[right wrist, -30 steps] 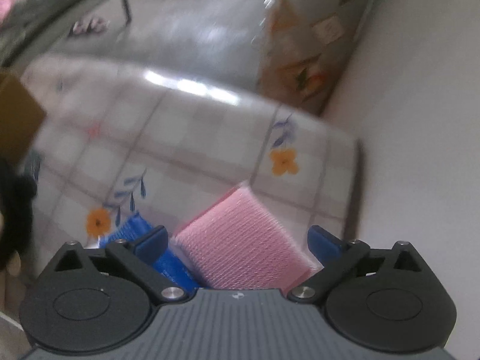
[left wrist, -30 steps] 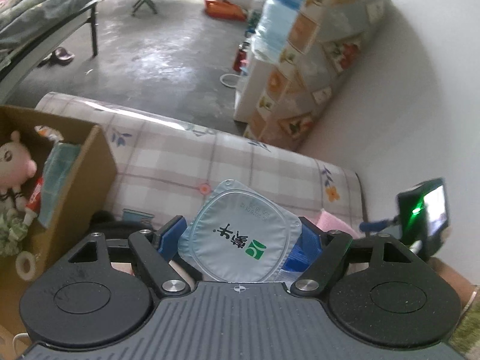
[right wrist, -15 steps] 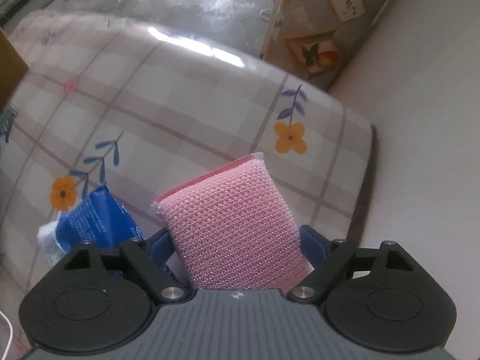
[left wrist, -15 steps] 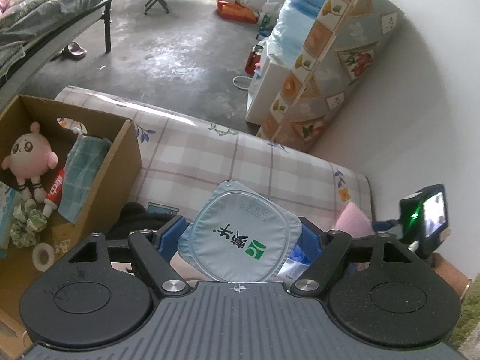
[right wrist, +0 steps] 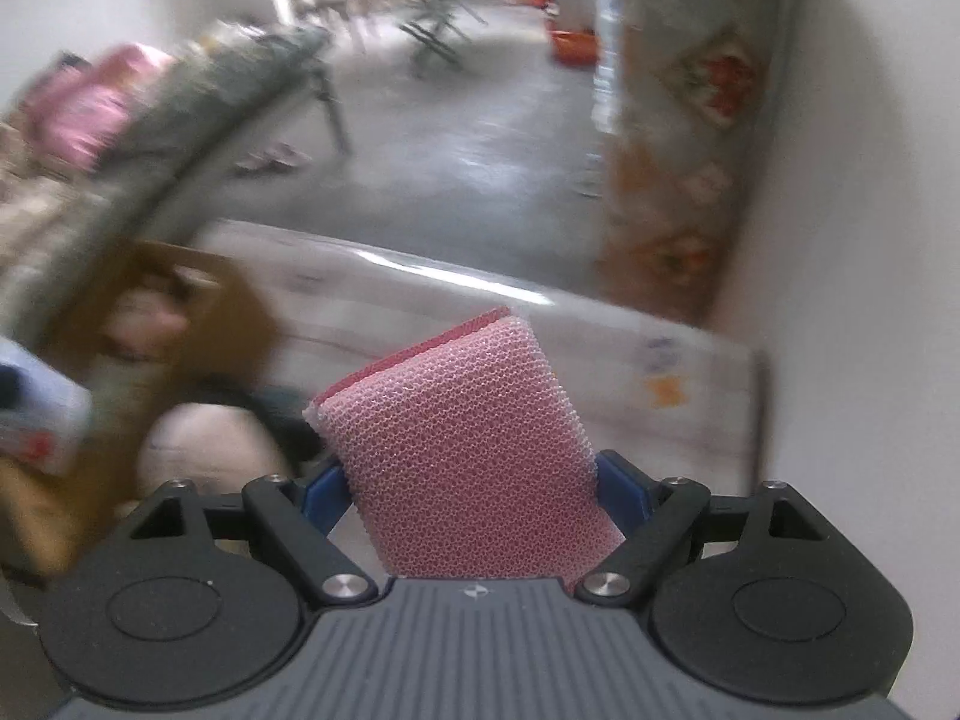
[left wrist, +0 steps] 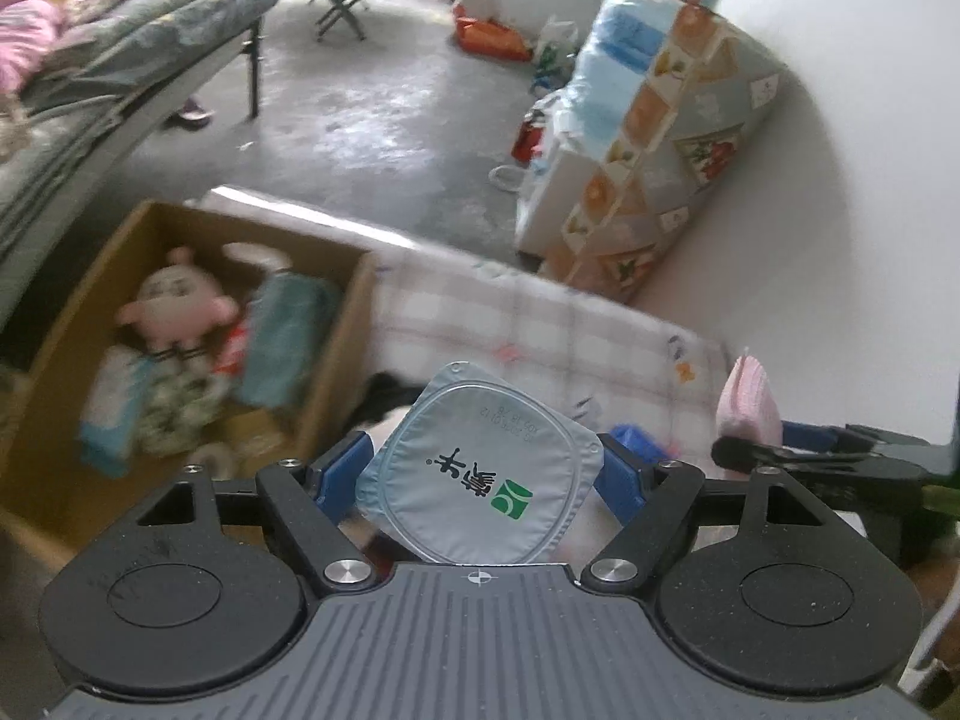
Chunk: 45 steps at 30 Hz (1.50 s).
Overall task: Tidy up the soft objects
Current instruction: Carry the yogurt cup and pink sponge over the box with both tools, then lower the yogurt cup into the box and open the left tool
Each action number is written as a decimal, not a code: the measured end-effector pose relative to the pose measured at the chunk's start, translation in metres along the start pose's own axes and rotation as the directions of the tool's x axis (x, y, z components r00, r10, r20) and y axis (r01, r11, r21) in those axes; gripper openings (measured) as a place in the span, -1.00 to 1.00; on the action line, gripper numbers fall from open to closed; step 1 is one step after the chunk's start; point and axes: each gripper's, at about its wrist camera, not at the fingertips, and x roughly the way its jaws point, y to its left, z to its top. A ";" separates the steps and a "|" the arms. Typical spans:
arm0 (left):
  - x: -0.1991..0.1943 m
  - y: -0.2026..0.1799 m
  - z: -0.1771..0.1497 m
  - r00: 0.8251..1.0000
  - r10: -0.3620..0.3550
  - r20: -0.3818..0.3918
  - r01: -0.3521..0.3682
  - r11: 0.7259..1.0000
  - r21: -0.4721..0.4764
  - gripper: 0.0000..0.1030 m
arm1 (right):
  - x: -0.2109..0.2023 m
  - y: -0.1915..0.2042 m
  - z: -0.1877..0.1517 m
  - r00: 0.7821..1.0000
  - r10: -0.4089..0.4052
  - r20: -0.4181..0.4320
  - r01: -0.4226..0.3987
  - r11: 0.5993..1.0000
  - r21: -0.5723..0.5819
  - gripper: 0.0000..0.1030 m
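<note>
While clamping a grey foil-lidded cup (left wrist: pixel 480 474) and a pink mesh sponge (right wrist: pixel 462 456), both grippers lifted, not yet over the part-filled brown cardboard box (left wrist: pixel 345 324).

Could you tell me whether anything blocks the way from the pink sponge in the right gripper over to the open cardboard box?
Nothing visible does. The pink sponge is lifted clear in the right gripper, and only bare checked tablecloth lies between it and the cardboard box, whose top is open. A dark item near the box sits low; blur hides detail.

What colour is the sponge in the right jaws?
Pink, with a mesh weave; the sponge shows best in the right wrist view.
</note>
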 end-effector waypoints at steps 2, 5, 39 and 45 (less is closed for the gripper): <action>-0.023 0.019 -0.004 0.999 0.033 -0.023 -0.034 0.999 -0.016 0.52 | -0.018 0.027 -0.005 0.995 0.095 -0.009 -0.094 0.995 0.025 0.69; -0.055 0.049 -0.009 0.995 0.085 -0.061 -0.088 0.995 -0.055 0.52 | -0.031 0.066 -0.013 0.973 0.229 -0.033 -0.227 0.972 0.064 0.69; 0.140 0.301 -0.001 0.936 0.127 -0.327 -0.135 0.991 0.000 0.52 | 0.156 0.358 -0.033 0.963 0.193 -0.191 -0.204 0.978 -0.040 0.70; 0.159 0.300 -0.011 0.918 0.185 -0.352 -0.159 0.982 0.101 0.52 | 0.169 0.362 -0.036 0.966 0.148 -0.213 -0.163 0.985 -0.058 0.70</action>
